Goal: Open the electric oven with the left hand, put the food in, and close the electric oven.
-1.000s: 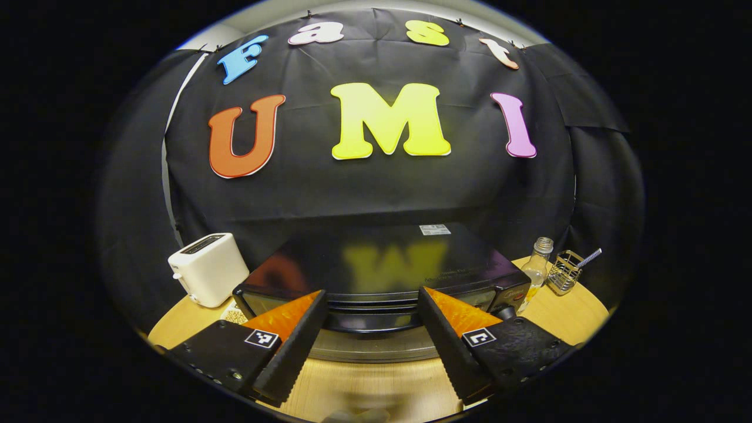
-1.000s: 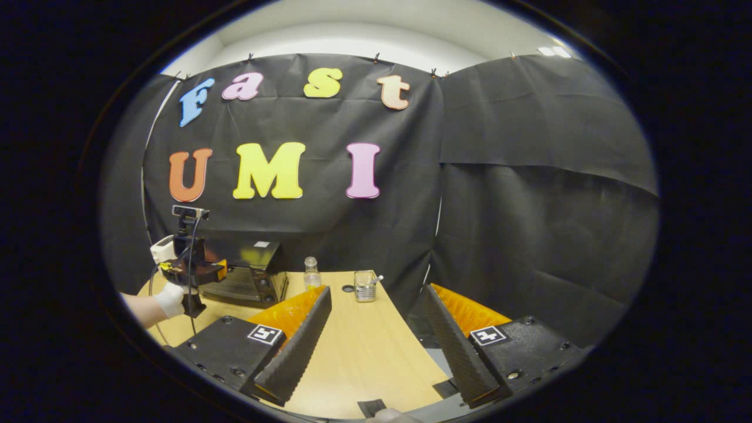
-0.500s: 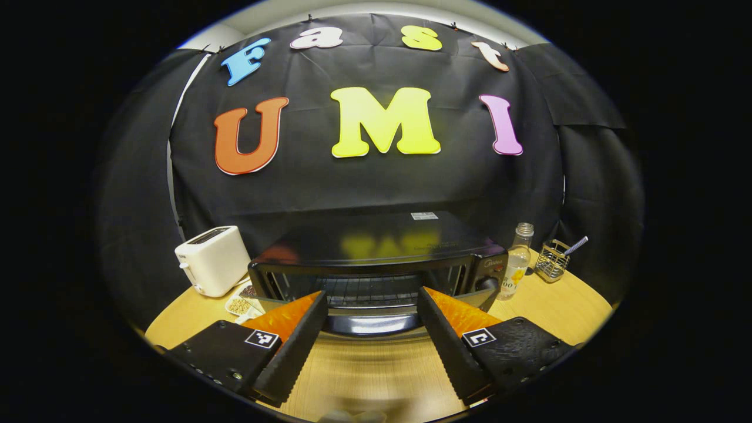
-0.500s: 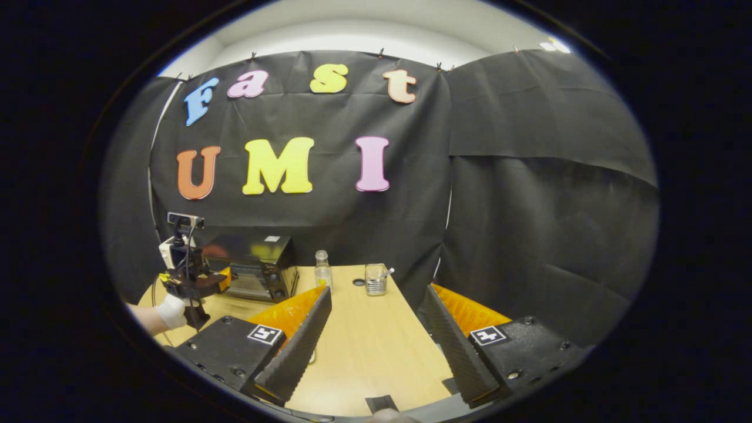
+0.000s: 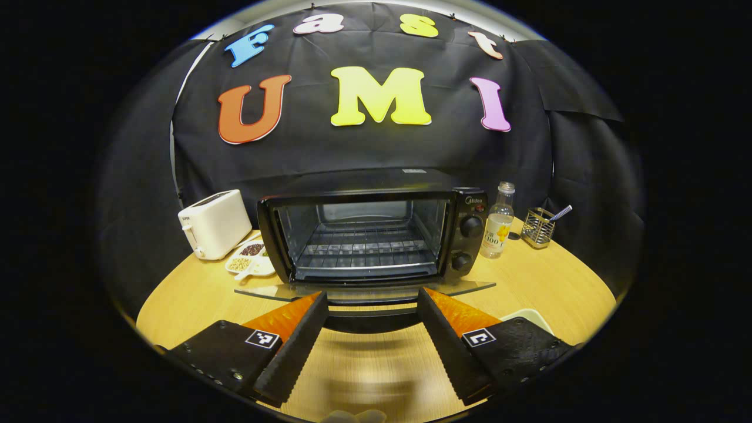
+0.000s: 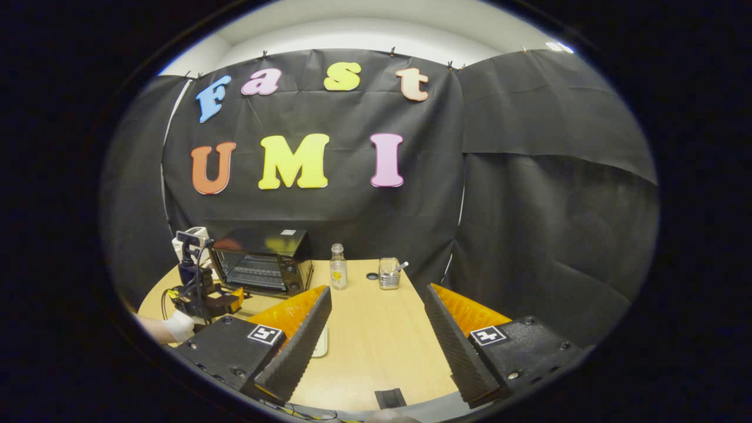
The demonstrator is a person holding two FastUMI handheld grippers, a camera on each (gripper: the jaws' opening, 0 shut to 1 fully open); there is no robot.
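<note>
Left gripper view: the left gripper (image 5: 371, 329), fingers spread wide and holding nothing, faces the black box-shaped oven (image 5: 376, 235) on the round wooden table (image 5: 552, 288). Its glass door (image 5: 364, 291) lies folded down flat, baring a wire rack (image 5: 364, 249). A white toaster (image 5: 214, 223) stands left; a clear bottle (image 5: 497, 221) and a wire basket (image 5: 538, 226) stand right. Right gripper view: the right gripper (image 6: 379, 335), equally wide open and empty, hovers over bare wood grain, well apart from the oven.
</note>
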